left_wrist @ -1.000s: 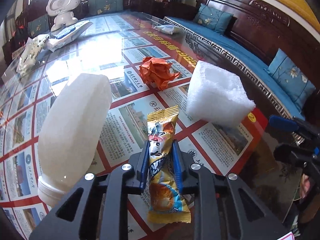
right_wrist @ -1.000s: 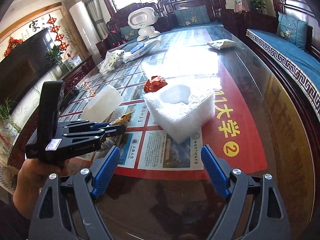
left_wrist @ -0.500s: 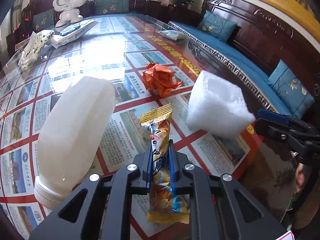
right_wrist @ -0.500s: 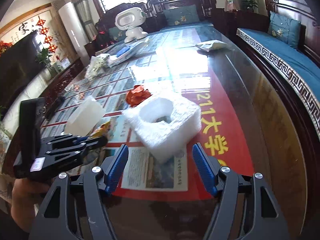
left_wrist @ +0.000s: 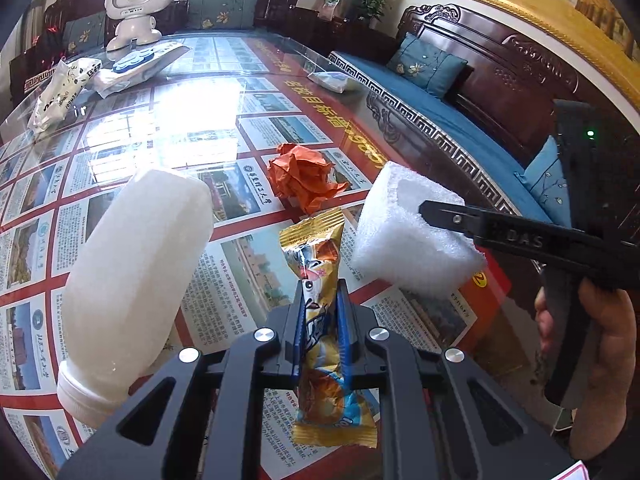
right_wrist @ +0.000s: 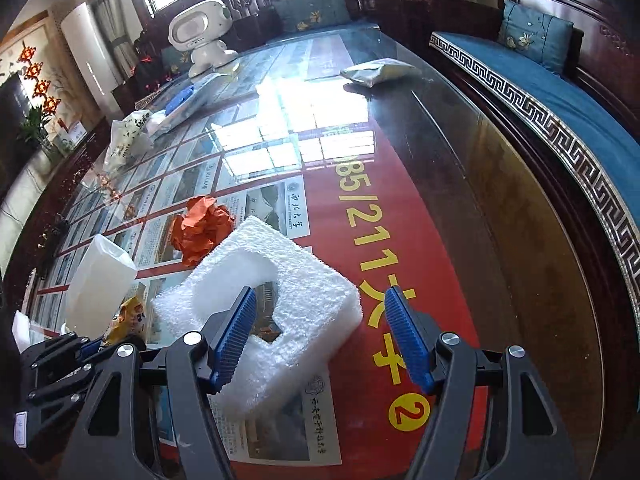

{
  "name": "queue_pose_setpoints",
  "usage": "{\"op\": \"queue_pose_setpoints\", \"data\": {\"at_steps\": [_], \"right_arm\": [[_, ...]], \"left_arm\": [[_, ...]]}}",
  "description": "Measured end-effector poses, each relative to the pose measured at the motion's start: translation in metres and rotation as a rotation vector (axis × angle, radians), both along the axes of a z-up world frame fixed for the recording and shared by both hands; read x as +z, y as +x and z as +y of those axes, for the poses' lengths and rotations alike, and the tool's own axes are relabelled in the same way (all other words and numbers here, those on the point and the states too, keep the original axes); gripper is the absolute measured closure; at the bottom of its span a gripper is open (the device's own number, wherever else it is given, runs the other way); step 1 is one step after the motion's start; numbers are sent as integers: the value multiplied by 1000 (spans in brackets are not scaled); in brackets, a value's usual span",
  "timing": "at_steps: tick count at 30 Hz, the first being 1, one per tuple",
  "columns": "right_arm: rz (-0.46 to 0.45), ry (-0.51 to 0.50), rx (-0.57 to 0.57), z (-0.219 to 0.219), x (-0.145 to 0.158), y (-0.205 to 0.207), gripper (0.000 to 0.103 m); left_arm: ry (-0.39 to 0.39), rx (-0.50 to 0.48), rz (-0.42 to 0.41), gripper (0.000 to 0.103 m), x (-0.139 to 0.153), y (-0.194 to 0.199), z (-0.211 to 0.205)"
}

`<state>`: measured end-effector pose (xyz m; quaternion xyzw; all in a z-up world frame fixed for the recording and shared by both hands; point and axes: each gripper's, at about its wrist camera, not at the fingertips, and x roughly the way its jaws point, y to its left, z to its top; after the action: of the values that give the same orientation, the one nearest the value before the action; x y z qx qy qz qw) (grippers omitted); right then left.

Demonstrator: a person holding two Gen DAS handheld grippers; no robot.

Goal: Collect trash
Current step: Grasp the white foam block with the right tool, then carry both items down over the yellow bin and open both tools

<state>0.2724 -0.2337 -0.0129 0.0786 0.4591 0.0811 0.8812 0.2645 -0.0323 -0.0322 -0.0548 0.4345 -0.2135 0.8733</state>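
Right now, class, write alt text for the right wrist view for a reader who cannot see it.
The open right gripper straddles one wall of a white foam block with a cut-out centre, on a glass-topped table. Beyond the block lie crumpled orange paper and a white plastic bottle; at lower left, the left gripper grips a yellow snack wrapper.

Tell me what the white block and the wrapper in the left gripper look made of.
White block: likely expanded polyethylene foam, matte, with a pebbly, fibrous surface and a cut-out hole. Wrapper: likely metallised plastic film, glossy gold with printed art and crimped ends.
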Motion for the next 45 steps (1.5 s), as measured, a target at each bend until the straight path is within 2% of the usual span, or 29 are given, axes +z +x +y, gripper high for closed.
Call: {"op": "queue_pose_setpoints", "data": {"at_steps": [3,4,7,16,22,30,36,41,45], "right_arm": [[18,17,14,0,-4,4,41],[23,49,41,1,-5,4,51],[18,32,66,5,-2,2,62],[-62,112,117,-7,13,-44,64],[-118,127,165,-11,32,-98,64],[-171,129,269,-5,53,-201,64],[-152,157,338,1,46,-279,64],[-98,159,376,1,28,-341,64],[-59,100,375,2,9,-382,64]], "left_arm": [[-4,1,-1,89,0,1,2],[-4,1,-1,89,0,2,2],[-5,3,-5,89,2,2,3],[-24,-5,-19,89,10,-10,5],[-50,-22,-21,89,17,-42,10],[-88,-63,-39,89,31,-129,23],[-84,-142,-68,89,38,-218,18],[-76,-190,-32,89,22,-282,16],[-75,-218,18,89,-2,-330,14]]}}
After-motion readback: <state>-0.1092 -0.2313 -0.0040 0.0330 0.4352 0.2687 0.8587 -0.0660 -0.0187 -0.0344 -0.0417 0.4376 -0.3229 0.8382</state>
